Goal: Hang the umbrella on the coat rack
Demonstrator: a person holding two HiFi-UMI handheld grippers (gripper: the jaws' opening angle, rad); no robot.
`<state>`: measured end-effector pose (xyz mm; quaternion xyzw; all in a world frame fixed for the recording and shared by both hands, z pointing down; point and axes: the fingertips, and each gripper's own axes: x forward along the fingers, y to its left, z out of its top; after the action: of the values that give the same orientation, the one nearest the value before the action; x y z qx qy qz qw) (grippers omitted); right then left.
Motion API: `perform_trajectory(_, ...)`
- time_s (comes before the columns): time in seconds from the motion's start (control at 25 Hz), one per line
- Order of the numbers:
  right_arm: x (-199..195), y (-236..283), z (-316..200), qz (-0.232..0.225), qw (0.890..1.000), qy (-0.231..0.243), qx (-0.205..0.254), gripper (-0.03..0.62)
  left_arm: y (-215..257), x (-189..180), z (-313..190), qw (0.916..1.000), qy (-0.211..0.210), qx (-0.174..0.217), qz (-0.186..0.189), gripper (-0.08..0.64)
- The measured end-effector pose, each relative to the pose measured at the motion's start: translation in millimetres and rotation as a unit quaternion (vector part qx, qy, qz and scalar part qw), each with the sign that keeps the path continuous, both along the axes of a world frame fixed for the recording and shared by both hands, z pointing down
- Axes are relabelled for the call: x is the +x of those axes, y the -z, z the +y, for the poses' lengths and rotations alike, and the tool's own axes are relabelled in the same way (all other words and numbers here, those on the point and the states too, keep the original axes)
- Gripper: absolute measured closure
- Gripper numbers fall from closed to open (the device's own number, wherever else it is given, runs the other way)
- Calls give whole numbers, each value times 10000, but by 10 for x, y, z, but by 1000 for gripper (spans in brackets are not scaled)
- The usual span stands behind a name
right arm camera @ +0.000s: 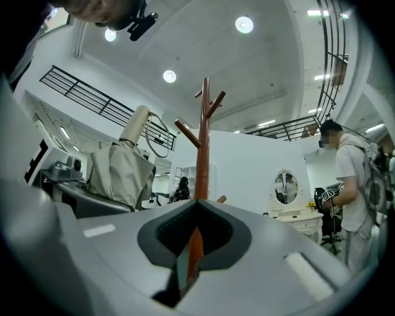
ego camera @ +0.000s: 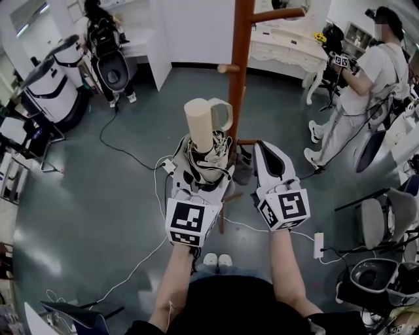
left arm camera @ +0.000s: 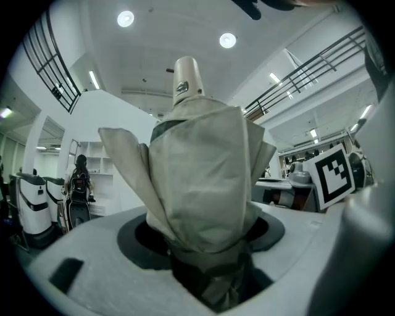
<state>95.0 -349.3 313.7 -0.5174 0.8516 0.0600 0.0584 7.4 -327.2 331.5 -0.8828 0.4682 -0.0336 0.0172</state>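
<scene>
White left gripper (ego camera: pixel 207 169): smooth moulded plastic shell with a black-and-white marker cube at its back. Its jaws stand wide and clamp the folded umbrella's bundled cloth.
Beige umbrella (ego camera: pixel 204 141): held upright in the left gripper, just in front of the coat rack and touching none of its pegs. Its matte fabric lies in loose, creased folds. A plain tan cylinder handle tops it, with a thin loop strap curving off one side.
White right gripper (ego camera: pixel 267 152): same glossy shell and marker cube, just beside the left one. Its jaws are drawn together to a thin slit with dark pads, and nothing is between them.
Coat rack (ego camera: pixel 240 65): round reddish-brown wooden pole, smooth and polished, just beyond both grippers. Short rounded pegs (ego camera: pixel 281 14) branch off at angles.
Floor (ego camera: pixel 118 196): dull grey-green, flat and slightly sheened.
Cable (ego camera: pixel 141 262): thin white cord snaking over the floor.
Power strip (ego camera: pixel 319 245): white oblong block on the floor at the right.
Dressing table (ego camera: pixel 288 55): cream, with curved legs, beyond the rack.
Person (ego camera: pixel 366 85): in pale clothes at the far right, well apart.
</scene>
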Motion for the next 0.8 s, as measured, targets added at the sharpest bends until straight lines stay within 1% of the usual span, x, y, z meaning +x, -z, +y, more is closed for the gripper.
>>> perform_trajectory(0.2,-77,229,-70,62,9999,160,-10,590,277,-2,-94,9999,22,37,-105,256)
perform_trajectory(0.36,-84,519,-288,50,9997,236,24,589,524,-15,-341,10000,48,60,-4,256)
perform_trajectory(0.44,-108,629,-368,58,9996,276,57,589,614,-22,-424,9999,42,107,-31,256)
perform_trajectory(0.64,-236,631,-344,133,9993,327,106,589,714,-15,-386,9993,-56,310,-222,256)
perform_trajectory(0.8,-277,577,-388,203,9992,345,75,590,750,26,-398,9988,-145,395,-240,255)
